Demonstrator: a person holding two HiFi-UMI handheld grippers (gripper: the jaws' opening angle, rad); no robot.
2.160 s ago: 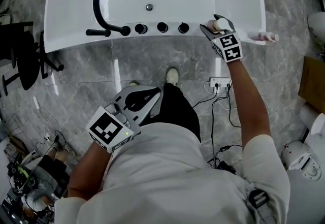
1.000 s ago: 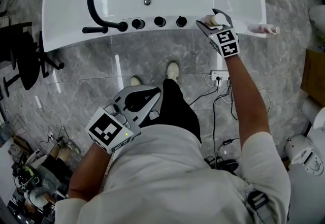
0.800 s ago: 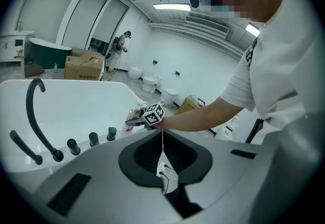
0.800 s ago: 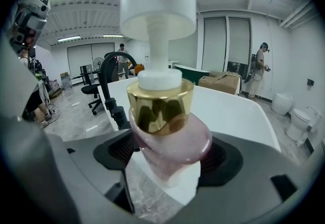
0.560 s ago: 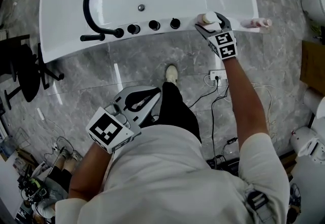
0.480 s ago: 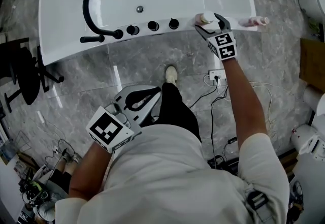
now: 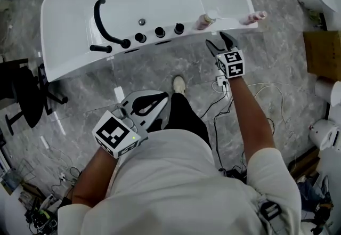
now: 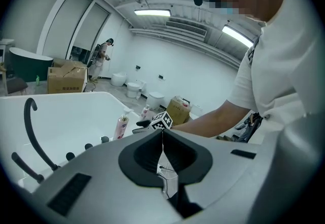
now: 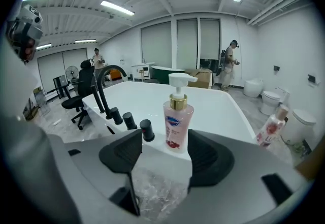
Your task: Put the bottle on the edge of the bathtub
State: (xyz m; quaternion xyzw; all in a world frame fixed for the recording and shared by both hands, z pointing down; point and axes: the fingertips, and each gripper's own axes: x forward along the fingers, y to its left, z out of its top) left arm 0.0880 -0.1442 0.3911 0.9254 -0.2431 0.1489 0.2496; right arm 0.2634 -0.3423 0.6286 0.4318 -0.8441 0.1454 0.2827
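Pink bottle stands on bathtub rim; right claw, empty, closing just clear.

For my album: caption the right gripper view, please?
Pump bottle upright on the bathtub edge, beyond the empty, closing hand-held gripper.

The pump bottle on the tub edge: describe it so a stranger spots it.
The white bathtub has a row of black knobs along its near rim. Just right of them stands the pump bottle, the only one with a gold collar.
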